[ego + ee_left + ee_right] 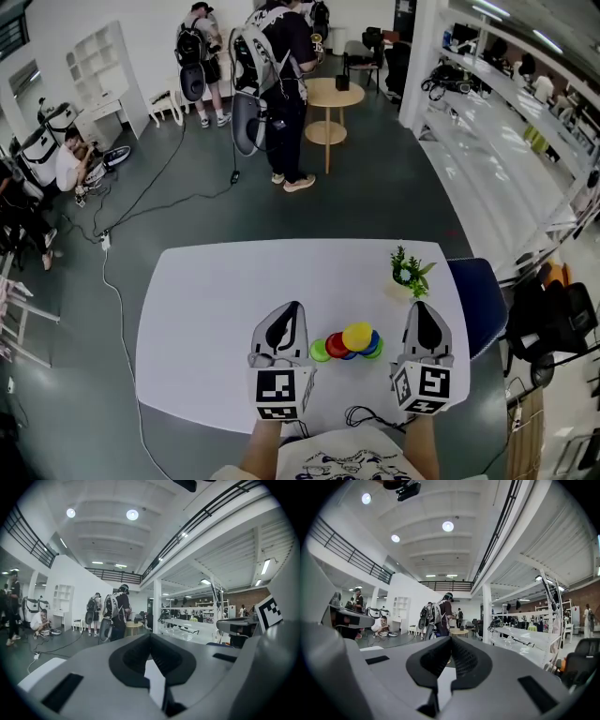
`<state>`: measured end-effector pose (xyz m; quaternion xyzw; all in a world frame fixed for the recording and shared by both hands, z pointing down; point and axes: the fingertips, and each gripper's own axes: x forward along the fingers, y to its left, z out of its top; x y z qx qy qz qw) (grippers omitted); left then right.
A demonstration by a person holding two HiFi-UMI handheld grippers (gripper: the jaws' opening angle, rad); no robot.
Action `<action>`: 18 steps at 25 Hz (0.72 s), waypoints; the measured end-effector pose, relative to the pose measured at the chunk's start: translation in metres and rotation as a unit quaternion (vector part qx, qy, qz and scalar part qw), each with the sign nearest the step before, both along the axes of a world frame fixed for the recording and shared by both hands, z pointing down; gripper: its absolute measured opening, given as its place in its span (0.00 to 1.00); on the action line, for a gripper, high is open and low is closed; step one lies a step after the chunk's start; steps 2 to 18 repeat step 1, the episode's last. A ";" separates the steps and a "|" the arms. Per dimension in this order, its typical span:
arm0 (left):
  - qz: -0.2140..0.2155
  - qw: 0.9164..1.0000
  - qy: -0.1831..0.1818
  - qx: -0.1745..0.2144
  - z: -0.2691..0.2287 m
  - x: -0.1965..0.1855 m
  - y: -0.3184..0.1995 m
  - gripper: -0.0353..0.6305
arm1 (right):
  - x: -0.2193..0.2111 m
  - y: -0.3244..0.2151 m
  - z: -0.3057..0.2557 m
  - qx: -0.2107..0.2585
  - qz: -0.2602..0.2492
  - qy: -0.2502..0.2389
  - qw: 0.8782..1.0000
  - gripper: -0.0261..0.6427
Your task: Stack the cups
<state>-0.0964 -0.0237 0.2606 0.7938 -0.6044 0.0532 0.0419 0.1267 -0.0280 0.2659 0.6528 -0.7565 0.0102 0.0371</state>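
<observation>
The white, round-cornered table carries a tight cluster of small plastic cups near its front edge. A yellow one sits uppermost, with a red one and a green one to its left and a blue one and a second green one showing at its right. Seen from above they overlap, and it cannot be told which sit inside which, nor whether anything lies in them.

The cluster lies between the two grippers, touching neither. The left gripper is just to its left and the right gripper a little further off on the right. In the left gripper view the dark ribbed pads of the left gripper meet at the tip, with nothing between them. The right gripper is the same — jaws pressed together, holding nothing.

Beyond the right gripper stands a small green plant in a pale pot that is hard to tell from the tabletop. A dark blue chair is tucked against the table's right edge. Further off, people with backpacks stand beside a round wooden side table — a dark object rests on its top.
</observation>
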 end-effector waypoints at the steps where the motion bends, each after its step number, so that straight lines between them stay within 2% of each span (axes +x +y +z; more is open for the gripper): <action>1: 0.000 1.000 0.000 0.000 0.001 0.001 0.001 0.07 | 0.001 0.001 0.001 0.000 0.000 0.001 1.000 0.06; 18: 0.000 1.000 0.000 0.000 0.001 0.001 0.001 0.07 | 0.001 0.001 0.001 0.000 0.000 0.001 1.000 0.06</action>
